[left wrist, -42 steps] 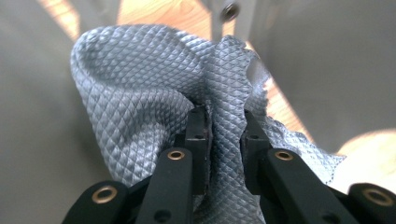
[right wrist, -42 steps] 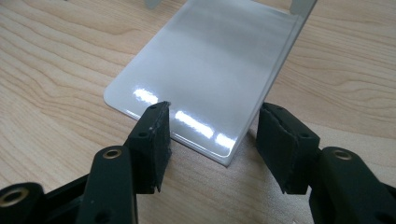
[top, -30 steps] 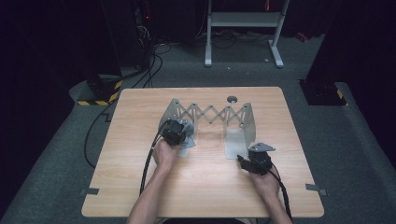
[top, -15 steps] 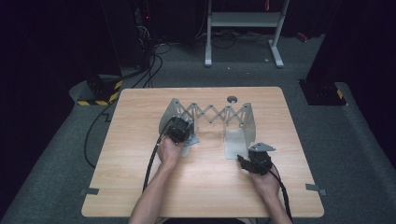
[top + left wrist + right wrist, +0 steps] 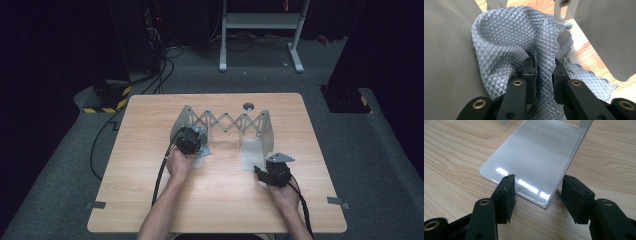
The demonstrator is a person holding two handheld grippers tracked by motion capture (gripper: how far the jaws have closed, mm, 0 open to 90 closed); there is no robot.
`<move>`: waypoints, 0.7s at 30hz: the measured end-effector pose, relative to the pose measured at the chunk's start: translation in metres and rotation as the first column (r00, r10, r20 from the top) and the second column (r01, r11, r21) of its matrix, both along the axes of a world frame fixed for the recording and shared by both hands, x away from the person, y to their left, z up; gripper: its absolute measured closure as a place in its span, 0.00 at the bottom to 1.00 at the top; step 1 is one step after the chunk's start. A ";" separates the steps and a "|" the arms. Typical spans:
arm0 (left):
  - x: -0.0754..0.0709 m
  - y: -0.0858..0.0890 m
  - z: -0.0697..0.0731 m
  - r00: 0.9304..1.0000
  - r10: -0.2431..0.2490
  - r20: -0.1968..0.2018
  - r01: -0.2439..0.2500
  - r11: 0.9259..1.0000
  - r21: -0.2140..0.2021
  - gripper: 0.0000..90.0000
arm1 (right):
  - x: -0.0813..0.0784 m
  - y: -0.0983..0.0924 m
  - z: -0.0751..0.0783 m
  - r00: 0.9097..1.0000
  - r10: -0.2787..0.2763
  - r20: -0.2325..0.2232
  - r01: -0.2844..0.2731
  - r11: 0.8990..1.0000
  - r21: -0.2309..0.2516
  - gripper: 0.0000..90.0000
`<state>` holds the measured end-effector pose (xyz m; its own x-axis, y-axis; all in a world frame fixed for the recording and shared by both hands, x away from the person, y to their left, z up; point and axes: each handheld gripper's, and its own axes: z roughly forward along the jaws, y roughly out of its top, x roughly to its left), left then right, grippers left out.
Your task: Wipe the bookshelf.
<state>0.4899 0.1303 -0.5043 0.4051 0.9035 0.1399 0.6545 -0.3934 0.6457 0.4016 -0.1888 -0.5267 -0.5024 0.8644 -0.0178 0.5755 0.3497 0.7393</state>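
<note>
Item 1: extending metal rack [image 5: 227,122]. Pale grey sheet metal, two upright end plates joined by a scissor lattice, standing on the bench [image 5: 150,200] a little toward 12 o'clock of its middle. Each end plate has a flat foot reaching toward 6 o'clock.

Item 2: grey cloth [image 5: 524,45]. Diamond-textured weave, bunched and creased. It lies at the rack's left end, pressed against the left end plate [image 5: 446,62], with one frayed edge trailing onto the wood at 4 o'clock in the left gripper view.

Item 3: left gripper [image 5: 543,72]. Held in the person's left hand [image 5: 177,165] at the rack's left end. Its fingers are clamped on a fold of the grey cloth, the fabric squeezed between both pads.

Item 4: right gripper [image 5: 537,188]. Held in the person's right hand [image 5: 285,192], at about 5 o'clock of the rack. Its fingers stand apart, straddling the near corner of the glossy right foot plate [image 5: 536,157]; whether the pads touch the plate cannot be told.

Item 5: round grey grommet [image 5: 248,106]. Set in the bench just beyond the rack, at 12 o'clock.
</note>
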 end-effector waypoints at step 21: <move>-0.047 0.024 -0.003 1.000 0.011 0.025 -0.011 1.000 -0.005 0.87 | 0.000 0.000 0.000 1.000 -0.001 0.000 0.001 1.000 0.000 0.50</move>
